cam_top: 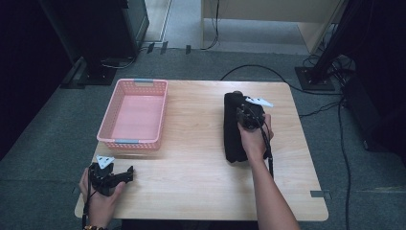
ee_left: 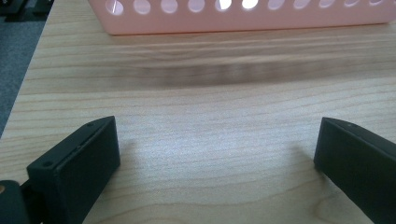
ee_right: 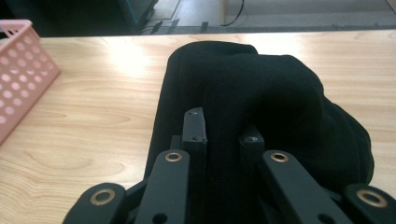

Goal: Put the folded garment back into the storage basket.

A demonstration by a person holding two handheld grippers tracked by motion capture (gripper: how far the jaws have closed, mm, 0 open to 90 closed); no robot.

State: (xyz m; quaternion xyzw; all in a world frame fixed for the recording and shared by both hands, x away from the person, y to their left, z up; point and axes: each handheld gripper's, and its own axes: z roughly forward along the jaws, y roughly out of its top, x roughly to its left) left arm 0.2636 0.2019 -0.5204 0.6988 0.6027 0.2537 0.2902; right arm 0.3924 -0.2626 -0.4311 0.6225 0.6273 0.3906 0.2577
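Left gripper (cam_top: 125, 175) jaws wide apart, empty, on table (cam_top: 191, 182); right gripper (ee_right: 223, 133) pinching black cloth (ee_right: 261, 93).

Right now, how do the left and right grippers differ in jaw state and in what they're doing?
The left gripper has its jaws wide apart with only bare wooden table between them; the right gripper has its jaws pinched shut on a fold of the black folded cloth. The left sits near the table's front edge, short of the pink perforated plastic basket; the right is over the cloth. Both are black, two-jawed and hand-held.
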